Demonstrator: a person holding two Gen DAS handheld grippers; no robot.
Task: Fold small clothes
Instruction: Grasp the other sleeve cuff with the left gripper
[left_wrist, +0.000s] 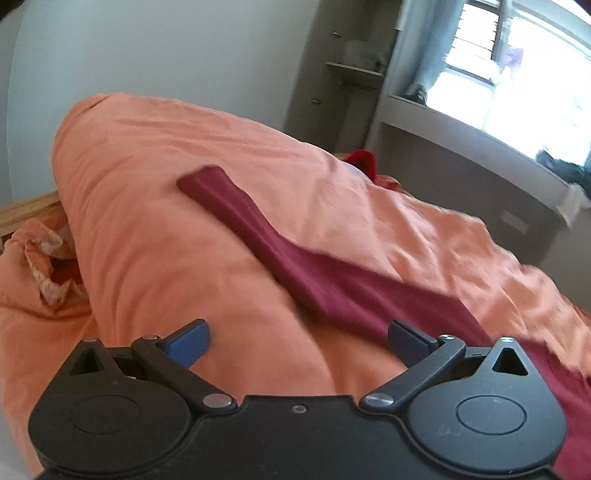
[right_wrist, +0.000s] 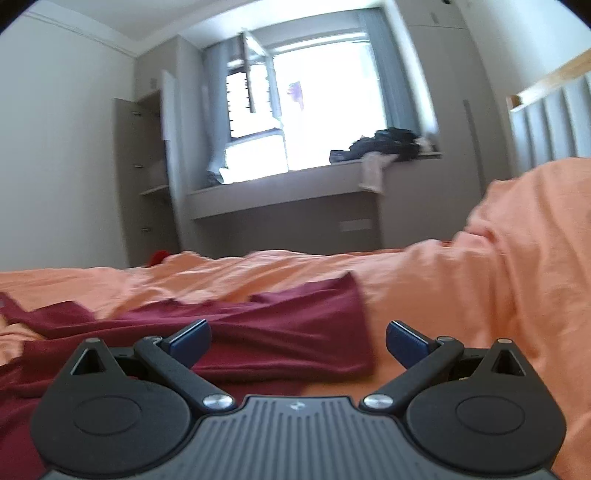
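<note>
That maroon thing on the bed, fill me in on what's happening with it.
A person is working with two handheld tongs over a maroon garment spread on an orange duvet. The left tongs and the right tongs are both open and hold nothing. The garment lies crumpled and partly stretched out, one long end trailing up the bulge of the duvet. No neat fold shows yet; both tongs hover close to the cloth.

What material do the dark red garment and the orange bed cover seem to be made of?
The dark red garment looks like a soft matte knit, perhaps cotton jersey: it drapes in smooth limp folds. The orange bed cover looks like thin matte woven cotton, with many fine creases; the fibre cannot be confirmed.
</note>
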